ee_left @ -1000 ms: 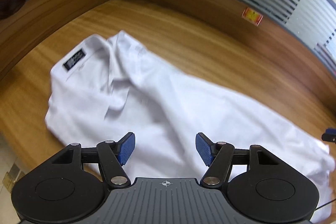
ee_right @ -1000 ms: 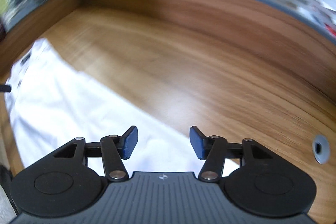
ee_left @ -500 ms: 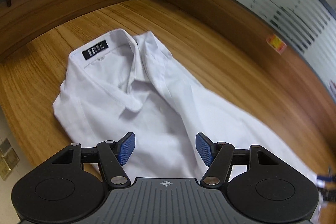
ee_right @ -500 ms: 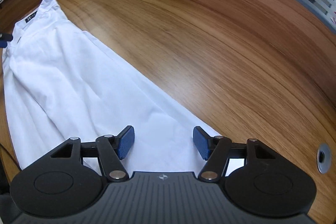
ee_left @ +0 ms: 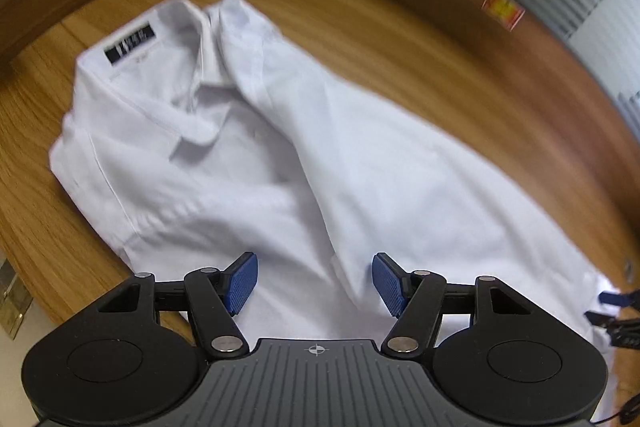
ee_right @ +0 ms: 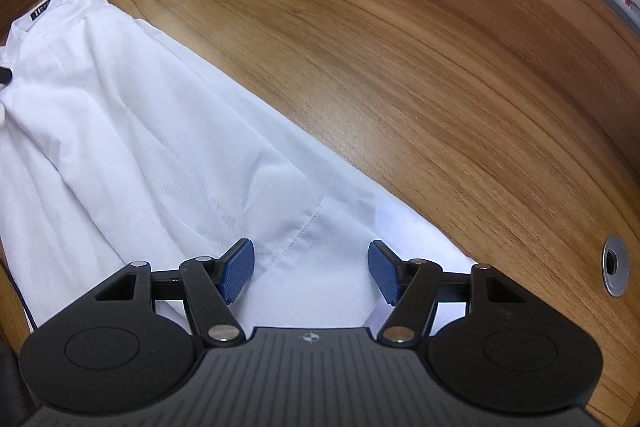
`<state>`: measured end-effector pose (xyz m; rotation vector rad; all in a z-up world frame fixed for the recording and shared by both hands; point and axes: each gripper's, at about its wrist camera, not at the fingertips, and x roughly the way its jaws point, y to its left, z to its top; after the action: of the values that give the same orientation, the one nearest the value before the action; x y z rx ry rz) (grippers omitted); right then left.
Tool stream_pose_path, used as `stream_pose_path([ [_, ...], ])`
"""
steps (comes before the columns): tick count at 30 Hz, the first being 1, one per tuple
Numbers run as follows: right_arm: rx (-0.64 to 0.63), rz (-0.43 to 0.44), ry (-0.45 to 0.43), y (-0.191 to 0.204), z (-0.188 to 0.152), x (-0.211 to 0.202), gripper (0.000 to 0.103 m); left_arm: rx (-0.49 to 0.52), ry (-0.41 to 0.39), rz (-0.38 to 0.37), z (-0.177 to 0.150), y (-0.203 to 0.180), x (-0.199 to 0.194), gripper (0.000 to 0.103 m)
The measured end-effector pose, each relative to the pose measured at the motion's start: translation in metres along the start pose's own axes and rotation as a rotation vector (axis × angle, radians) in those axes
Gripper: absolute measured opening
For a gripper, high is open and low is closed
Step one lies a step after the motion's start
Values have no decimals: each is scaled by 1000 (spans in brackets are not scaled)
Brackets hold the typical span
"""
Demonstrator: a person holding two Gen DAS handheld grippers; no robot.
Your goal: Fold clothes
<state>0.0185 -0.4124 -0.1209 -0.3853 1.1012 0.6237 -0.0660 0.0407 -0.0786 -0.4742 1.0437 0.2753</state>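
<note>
Shirt (ee_left: 360,163) lies flat on table (ee_right: 400,67); both tools gape, gripping nothing.

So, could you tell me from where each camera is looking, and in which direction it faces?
Left wrist view: sits on the left gripper, facing forward and down at the collar end of the white shirt on the wooden table; its own open blue pads show, and the right gripper at the right edge.
Right wrist view: sits on the right gripper, facing down at the shirt's hem end; its own open pads show.
Shared: the same shirt, its black neck label, and the table.
</note>
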Motion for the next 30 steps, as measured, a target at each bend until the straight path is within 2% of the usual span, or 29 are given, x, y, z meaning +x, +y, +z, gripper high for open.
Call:
stream_pose_path([
  [2, 4, 4, 3, -2, 1, 1, 69, 0, 8, 13, 0, 1, 7, 66],
  [6, 16, 2, 2, -1, 1, 2, 69, 11, -22, 11, 3, 2, 15, 59],
  [11, 65, -3, -4, 0, 1, 3, 70, 45, -42, -3, 20, 1, 22, 58],
  [22, 137, -4, -15, 26, 16, 11, 72, 159, -67, 11, 90, 3, 53, 58],
  [30, 183, -5, -12, 58, 44, 23, 73, 200, -72, 18, 146, 26, 73, 58],
])
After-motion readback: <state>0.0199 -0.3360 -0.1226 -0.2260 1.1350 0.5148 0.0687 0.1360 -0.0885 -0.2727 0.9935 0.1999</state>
